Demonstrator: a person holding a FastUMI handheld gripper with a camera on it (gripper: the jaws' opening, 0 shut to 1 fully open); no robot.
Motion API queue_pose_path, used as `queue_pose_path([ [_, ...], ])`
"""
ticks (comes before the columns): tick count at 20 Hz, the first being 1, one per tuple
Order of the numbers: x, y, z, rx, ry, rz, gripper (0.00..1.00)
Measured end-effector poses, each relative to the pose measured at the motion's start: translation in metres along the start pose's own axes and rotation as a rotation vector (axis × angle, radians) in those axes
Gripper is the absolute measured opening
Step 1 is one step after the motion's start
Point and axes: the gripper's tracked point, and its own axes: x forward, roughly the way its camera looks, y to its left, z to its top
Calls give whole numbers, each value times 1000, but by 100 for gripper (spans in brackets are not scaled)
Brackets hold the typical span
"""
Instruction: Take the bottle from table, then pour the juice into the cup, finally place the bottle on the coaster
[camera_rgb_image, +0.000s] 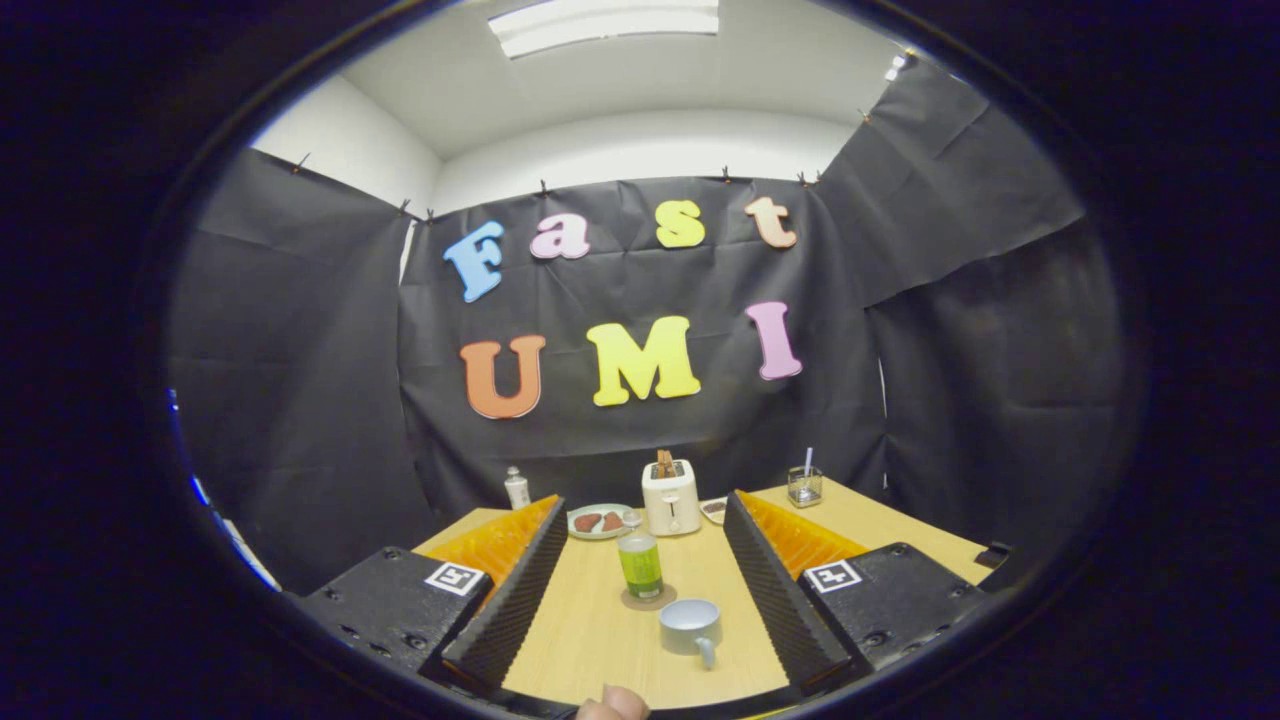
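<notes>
The camera rides on the tongs (645, 590), looking forward and slightly downward along both spread fingers, low over the surface (590, 640), toward the booth's back wall.

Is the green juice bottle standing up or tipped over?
Standing up. The bottle stands straight on the coaster, cap on top, between the open gripper fingers.

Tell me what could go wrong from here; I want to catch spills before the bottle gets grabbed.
1. The cup sits just in front of the bottle of green juice, so the open gripper reaching past may knock it.
2. The bottle is tall and narrow on its coaster; an off-centre finger contact could tip it.
3. The toaster and plate stand close behind, leaving little overshoot room.
</notes>
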Motion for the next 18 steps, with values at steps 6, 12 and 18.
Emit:
queue_pose_path([
  [6,-3,3,-2,-31,10,-15,100],
  [12,-8,10,2,-103,-20,-42,100],
  [18,-4,11,-6,-91,3,-46,100],
])
